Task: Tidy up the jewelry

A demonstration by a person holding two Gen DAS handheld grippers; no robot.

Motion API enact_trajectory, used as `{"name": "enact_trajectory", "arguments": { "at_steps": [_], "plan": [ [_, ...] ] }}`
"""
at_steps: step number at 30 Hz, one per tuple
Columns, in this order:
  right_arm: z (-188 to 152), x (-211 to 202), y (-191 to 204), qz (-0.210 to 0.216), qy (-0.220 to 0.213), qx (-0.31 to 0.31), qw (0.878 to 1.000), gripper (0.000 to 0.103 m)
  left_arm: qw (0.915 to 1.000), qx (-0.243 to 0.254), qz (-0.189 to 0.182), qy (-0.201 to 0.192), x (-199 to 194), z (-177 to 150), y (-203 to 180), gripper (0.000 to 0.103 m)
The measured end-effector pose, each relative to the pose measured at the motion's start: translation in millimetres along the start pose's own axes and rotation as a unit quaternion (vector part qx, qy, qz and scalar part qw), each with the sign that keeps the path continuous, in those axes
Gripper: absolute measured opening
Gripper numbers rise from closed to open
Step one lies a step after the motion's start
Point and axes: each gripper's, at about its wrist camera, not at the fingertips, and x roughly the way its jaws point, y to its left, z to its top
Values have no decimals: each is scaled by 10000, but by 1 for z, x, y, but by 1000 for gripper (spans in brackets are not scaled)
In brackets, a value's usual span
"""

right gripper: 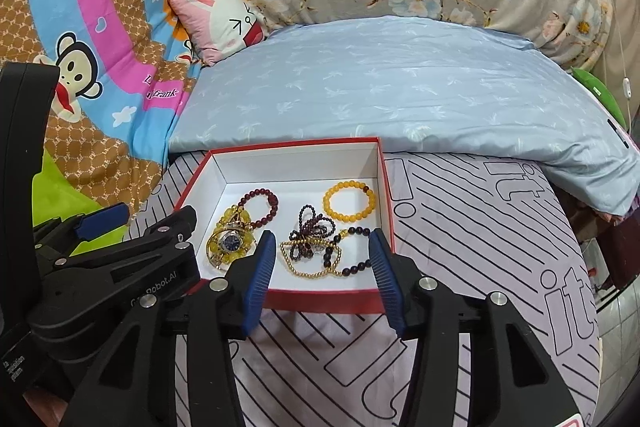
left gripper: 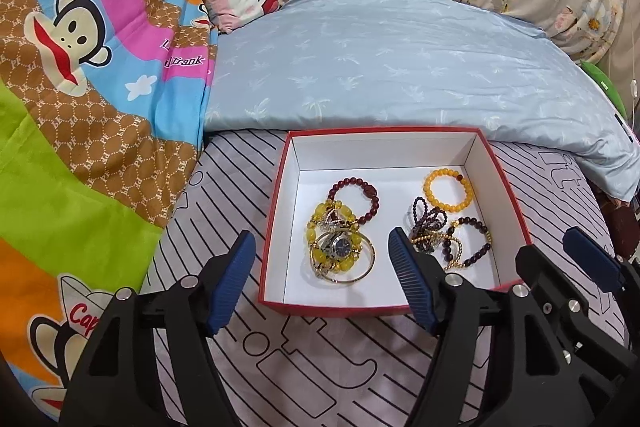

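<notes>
Jewelry (left gripper: 344, 239) lies in box (left gripper: 508, 183) beyond both empty, parted grippers (left gripper: 322, 279) (right gripper: 322, 269)

Both wrist views are bright and evenly lit, with soft indoor light and no harsh glare. Faint shadows fall inside the box (left gripper: 486, 163) along its near and left walls. Focus is sharp at the centre. Fisheye distortion bends the bedding (right gripper: 400, 87) outward, and black vignette fills the corners.
</notes>
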Motion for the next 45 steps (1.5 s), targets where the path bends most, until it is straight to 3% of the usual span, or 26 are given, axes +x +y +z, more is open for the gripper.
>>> {"name": "enact_trajectory", "arguments": {
  "at_steps": [9, 13, 26, 45],
  "plan": [
    [-15, -9, -9, -120, 25, 169, 9998, 67, 9999, -117, 98, -19, -8, -16, 6, 86],
    [-19, -12, -10, -121, 24, 220, 9997, 68, 9999, -81, 126, -21, -12, -19, 5, 90],
    [-26, -16, -11, -220, 50, 147, 9996, 74, 9998, -123, 141, 80, -11, -30, 7, 93],
    [-27, -15, -7, -252, 63, 88, 9996, 75, 9996, -159, 204, 84, -9, -30, 11, 94]
  ]
}}
